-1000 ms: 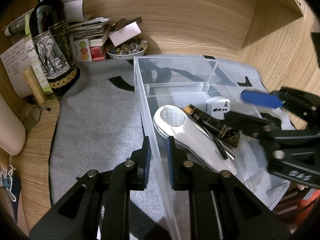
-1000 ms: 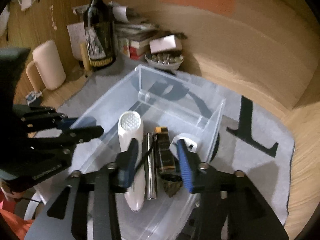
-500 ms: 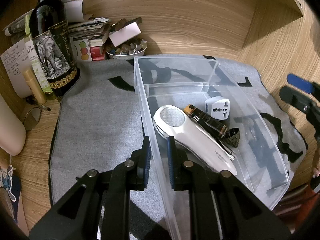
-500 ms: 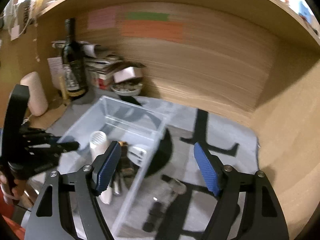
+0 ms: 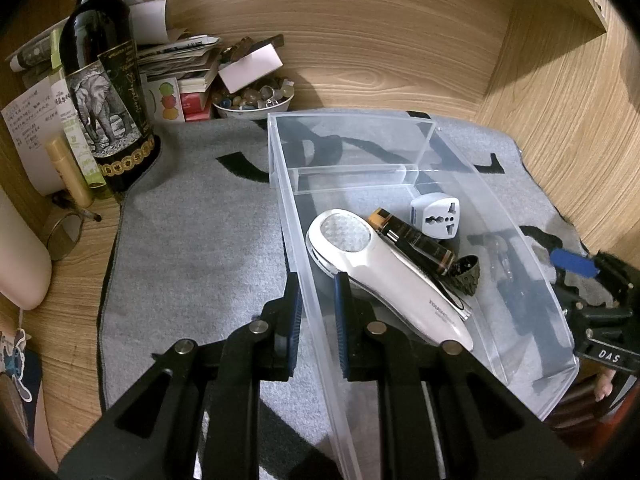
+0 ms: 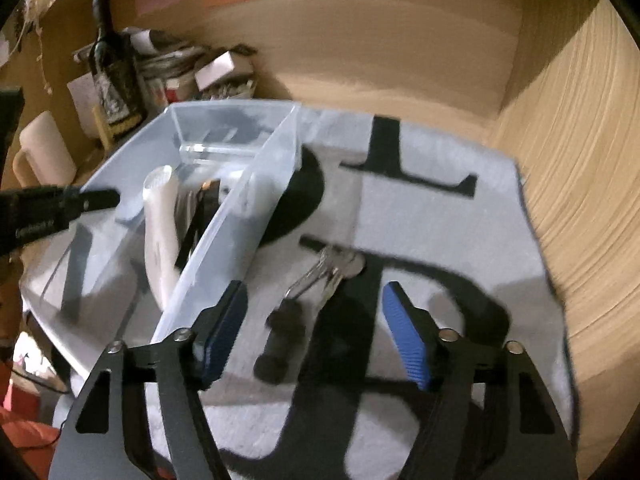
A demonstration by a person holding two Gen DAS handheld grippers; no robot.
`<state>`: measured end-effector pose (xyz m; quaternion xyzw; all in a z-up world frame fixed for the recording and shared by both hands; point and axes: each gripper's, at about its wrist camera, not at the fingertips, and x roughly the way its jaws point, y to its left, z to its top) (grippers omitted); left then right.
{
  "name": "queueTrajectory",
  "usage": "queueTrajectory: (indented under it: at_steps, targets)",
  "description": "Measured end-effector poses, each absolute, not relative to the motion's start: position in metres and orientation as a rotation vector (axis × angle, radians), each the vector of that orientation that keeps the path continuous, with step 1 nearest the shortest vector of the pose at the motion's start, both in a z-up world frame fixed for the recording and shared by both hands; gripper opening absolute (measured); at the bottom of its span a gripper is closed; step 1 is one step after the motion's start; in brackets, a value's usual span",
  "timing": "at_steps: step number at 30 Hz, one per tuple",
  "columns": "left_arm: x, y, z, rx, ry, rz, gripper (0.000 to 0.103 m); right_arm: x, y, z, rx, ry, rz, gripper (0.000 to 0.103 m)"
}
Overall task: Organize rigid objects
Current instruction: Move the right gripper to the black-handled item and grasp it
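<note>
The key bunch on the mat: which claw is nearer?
Right. The right claw, closing, hangs over the key bunch; the left claw is clamped on the clear bin wall.

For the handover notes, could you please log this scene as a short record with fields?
surface: grey mat on a wooden desk
bin: clear plastic bin, left wall clamped by the left gripper
in bin: white handheld device, dark tube, white adapter, small dark cap
outside bin: keys with a black fob, on the mat right of the bin
right gripper: over the keys, jaws closing, nothing gripped
background: wine bottle, bowl of stones
</note>
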<state>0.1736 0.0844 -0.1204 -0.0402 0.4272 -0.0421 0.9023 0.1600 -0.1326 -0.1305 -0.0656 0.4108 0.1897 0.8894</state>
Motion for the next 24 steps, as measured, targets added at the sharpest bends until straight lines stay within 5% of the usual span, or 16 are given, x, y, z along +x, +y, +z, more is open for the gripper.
queueTrajectory:
  at_steps: [12,20,24]
  targets:
    - [0.173,0.085,-0.12,-0.083,0.882,-0.088,0.014,0.162,-0.146,-0.144,-0.082,0.909,0.403,0.048]
    - [0.172,0.084,-0.121,-0.082,0.883,-0.09,0.014,0.166,-0.134,-0.161,-0.099,0.953,0.456,0.023]
    - [0.172,0.084,-0.121,-0.082,0.883,-0.09,0.014,0.166,-0.135,-0.157,-0.11,0.93,0.434,0.021]
